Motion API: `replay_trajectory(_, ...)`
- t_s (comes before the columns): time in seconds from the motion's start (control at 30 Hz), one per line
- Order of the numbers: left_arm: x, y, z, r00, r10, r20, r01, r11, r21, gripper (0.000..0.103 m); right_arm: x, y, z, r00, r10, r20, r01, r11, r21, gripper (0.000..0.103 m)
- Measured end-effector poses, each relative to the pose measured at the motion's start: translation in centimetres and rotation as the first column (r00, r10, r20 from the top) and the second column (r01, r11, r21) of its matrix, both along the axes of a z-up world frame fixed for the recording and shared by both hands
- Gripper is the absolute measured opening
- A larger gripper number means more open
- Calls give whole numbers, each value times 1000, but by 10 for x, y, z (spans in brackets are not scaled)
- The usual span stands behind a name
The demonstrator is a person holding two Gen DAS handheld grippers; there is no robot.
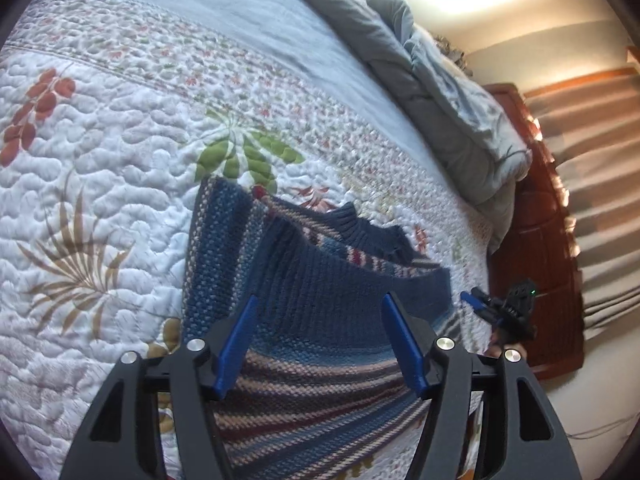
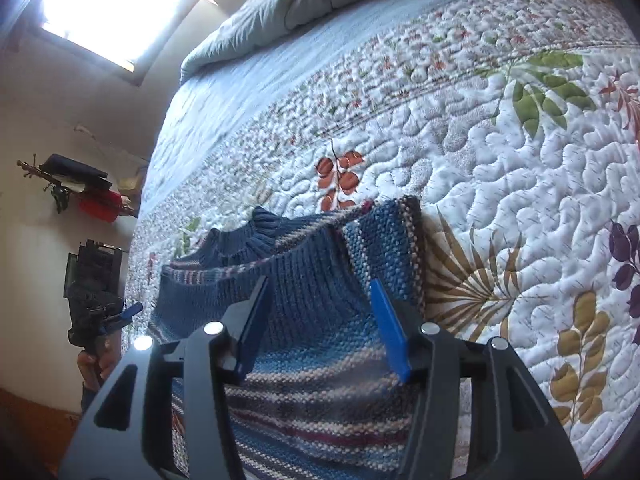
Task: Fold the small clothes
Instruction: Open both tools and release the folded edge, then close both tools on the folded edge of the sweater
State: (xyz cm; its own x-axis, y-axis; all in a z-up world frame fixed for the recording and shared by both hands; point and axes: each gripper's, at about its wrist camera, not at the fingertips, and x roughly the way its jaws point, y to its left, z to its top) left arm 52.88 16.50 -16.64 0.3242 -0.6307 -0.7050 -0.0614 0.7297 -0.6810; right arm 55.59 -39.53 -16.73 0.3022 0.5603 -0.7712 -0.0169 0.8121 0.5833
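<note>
Blue striped knit sweater [image 1: 320, 280] lies partly folded on the quilted bed [image 1: 100, 200]; its lower hem is cut off behind both grippers. Left gripper [image 1: 318, 304] and right gripper [image 2: 320, 284] gape wide, holding nothing. Grey duvet [image 1: 440, 80] bunched beyond; window glare washes out detail.

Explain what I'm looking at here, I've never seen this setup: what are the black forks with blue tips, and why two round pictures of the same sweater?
There is no robot arm. A person holds a two-finger gripper in each hand, and each gripper carries a fisheye camera looking along its fingers, hence two round pictures. One shows the left gripper, the other the right gripper. Both stand open over a blue striped knit sweater, gripping nothing. The sweater lies partly folded on a floral quilt covering a bed, with a bunched grey duvet at the far end. Each view also catches the other gripper off to the side, above the floor.
</note>
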Motion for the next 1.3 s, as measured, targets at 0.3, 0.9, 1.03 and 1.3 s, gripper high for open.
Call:
replay_trajectory(0.3, 26, -24, -29, 994, -76, -77, 86, 988, 129, 68, 9, 10, -29, 999, 41, -35, -41, 999, -6, 56)
replay_trajectory(0.9, 27, -36, -35, 993, -117, -24, 119, 972, 205, 22, 18, 28, -32, 990, 143, -7, -144, 988, -55, 57)
replay_trajectory(1.03, 24, -32, -34, 995, -96, 6, 93, 973, 212, 13, 16, 32, -31, 987, 158, 17, -156, 984, -90, 48)
replay_trajectory(1.3, 20, -37, -33, 994, -111, 25, 101, 963, 251, 11, 16, 39, -23, 983, 179, 35, -172, 973, -151, 42)
